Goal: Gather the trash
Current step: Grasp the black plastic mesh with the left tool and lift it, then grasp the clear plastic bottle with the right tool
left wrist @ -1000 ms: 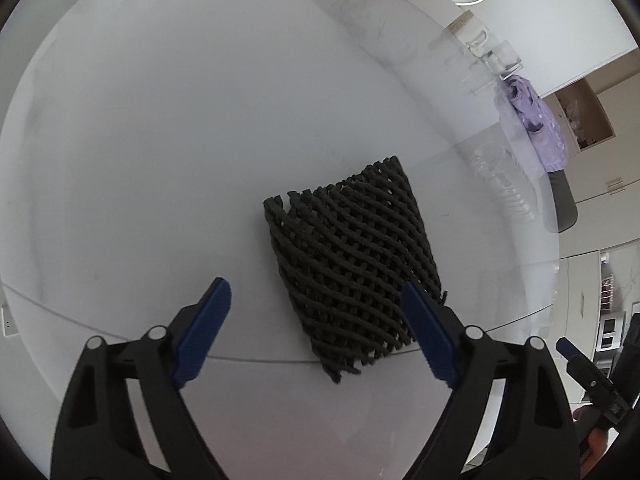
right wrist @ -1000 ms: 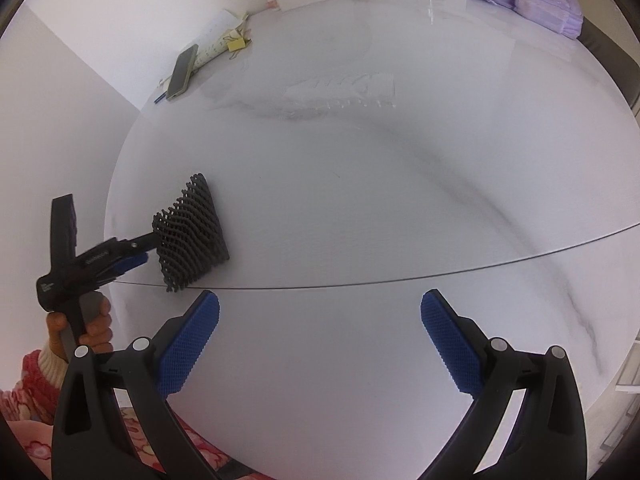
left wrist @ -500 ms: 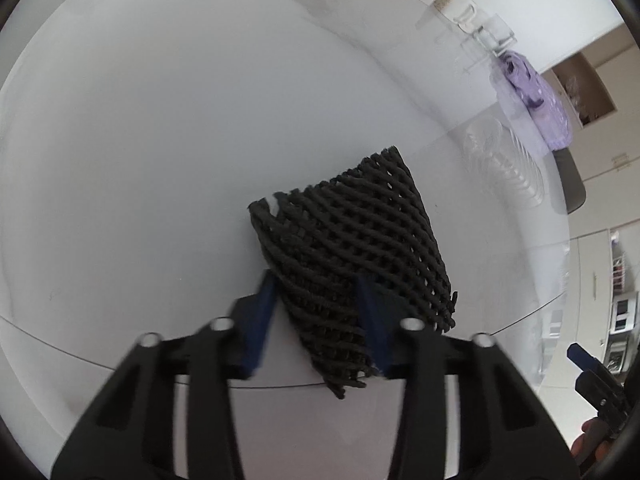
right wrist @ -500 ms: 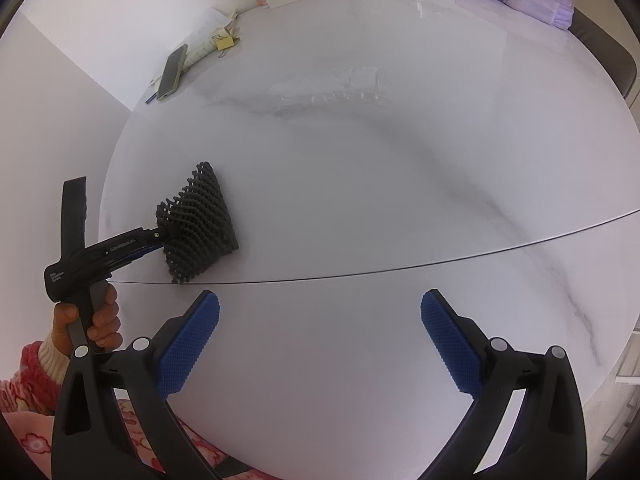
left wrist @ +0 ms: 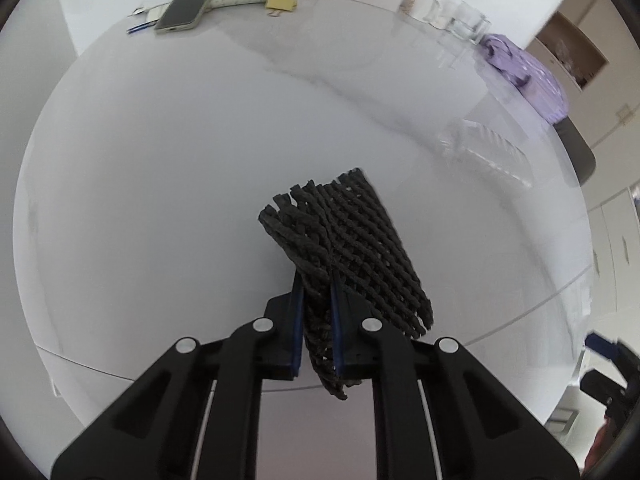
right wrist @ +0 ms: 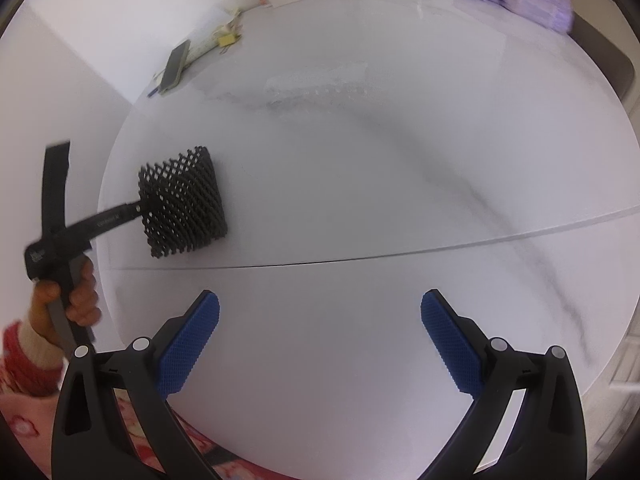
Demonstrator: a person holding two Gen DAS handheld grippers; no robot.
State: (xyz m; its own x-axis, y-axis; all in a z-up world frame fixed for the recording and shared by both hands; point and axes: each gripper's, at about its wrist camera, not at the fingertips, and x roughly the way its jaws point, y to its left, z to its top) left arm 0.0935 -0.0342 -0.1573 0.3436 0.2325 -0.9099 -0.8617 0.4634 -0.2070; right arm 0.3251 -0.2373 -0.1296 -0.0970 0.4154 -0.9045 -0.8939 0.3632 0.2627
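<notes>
My feeds are bright and evenly lit, soft daylight with only faint shadows. Glare washes the glossy table (right wrist: pixel 360 184) toward 12 o'clock, where a pale reflection sits. Fisheye bending curves the table rim, and black vignette fills the corners. In the right view the left gripper (right wrist: pixel 138 210) at 9 o'clock smears with motion; the net (left wrist: pixel 340 248) stays fairly sharp, its 3 o'clock edge slightly soft
</notes>
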